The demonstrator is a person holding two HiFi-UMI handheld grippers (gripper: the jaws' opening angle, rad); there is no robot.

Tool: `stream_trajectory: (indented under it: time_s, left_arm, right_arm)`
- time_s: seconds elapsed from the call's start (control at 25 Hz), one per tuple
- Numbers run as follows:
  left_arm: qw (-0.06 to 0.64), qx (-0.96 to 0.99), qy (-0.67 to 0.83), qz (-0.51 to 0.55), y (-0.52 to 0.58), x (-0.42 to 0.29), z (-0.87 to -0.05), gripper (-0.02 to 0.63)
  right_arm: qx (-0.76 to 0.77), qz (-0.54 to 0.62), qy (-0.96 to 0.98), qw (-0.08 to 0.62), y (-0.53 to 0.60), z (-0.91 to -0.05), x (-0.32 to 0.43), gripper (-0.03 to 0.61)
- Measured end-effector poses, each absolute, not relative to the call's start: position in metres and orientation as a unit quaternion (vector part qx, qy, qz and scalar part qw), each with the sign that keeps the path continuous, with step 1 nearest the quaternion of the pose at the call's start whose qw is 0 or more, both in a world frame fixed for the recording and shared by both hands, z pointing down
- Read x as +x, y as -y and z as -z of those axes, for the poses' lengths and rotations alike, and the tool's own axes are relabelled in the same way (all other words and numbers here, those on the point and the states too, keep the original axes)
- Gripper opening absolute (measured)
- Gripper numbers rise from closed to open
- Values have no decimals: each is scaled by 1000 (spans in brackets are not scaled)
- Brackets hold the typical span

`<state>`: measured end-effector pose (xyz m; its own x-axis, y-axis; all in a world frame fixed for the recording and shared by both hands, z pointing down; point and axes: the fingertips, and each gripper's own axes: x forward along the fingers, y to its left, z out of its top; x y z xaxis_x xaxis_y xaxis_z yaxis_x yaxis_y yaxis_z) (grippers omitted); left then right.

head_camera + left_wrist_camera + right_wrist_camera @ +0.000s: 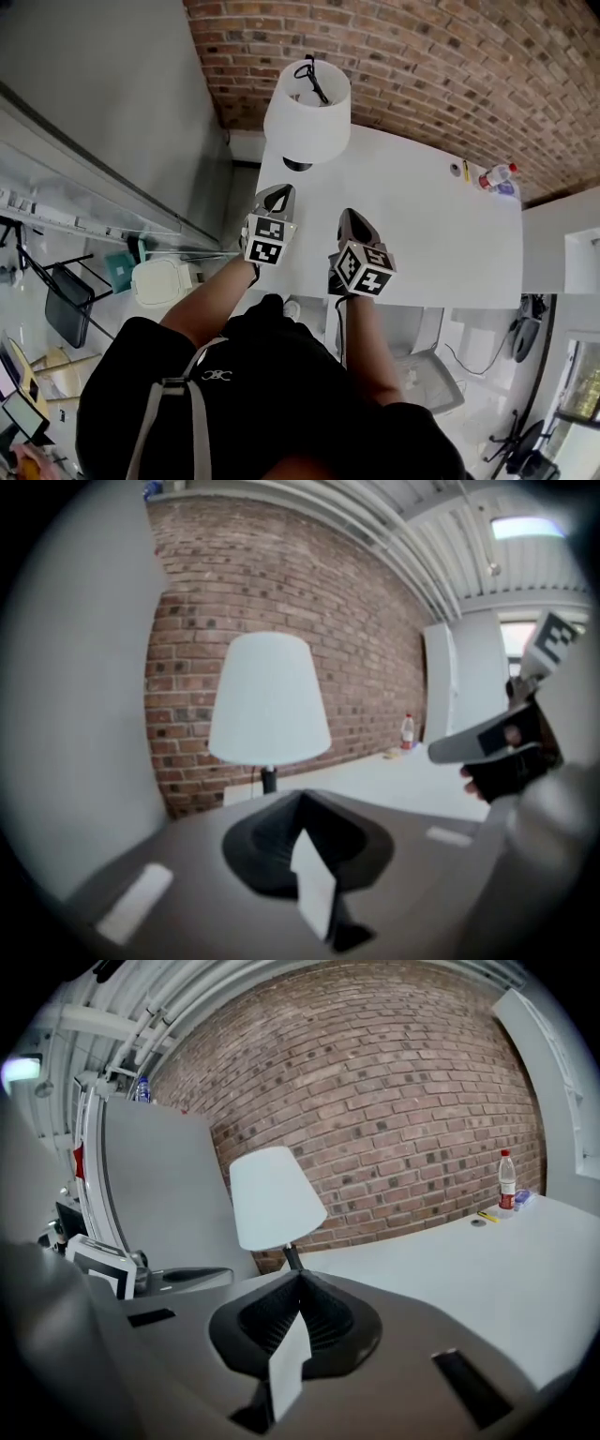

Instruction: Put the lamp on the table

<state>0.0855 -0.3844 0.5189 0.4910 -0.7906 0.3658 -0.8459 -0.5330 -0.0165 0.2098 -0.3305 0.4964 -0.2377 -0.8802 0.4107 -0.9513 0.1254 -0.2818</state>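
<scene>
The lamp [307, 111] has a white cone shade and a dark stem. It stands upright on the far left corner of the white table [441, 225], close to the brick wall. My left gripper [281, 192] hovers over the table just short of the lamp, jaws shut with nothing between them. My right gripper [350, 216] is beside it to the right, also shut and empty. In the left gripper view the lamp [270, 700] stands straight ahead beyond the closed jaws of the left gripper [302, 799]. The right gripper view shows the lamp [275, 1196] ahead, slightly left of the right gripper [300, 1279].
A plastic bottle [495, 175] and a small yellow item [465, 170] lie at the table's far right edge by the wall. A grey panel wall runs along the left. On the floor are a white bin [159, 281] and a chair [427, 375].
</scene>
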Motion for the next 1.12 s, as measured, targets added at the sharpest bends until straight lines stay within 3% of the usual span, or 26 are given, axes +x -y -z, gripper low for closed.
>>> stream_trajectory:
  time_s: [0.48,1.12]
  left_arm:
    - [80,863,477,-145,376,112,-415,0]
    - [62,869,467,-151,375,127,-404,0]
  right_arm:
    - [595,-170,785,40,349,-411,197,-2]
    - [602,-153,783,34,347,-399,206,-2]
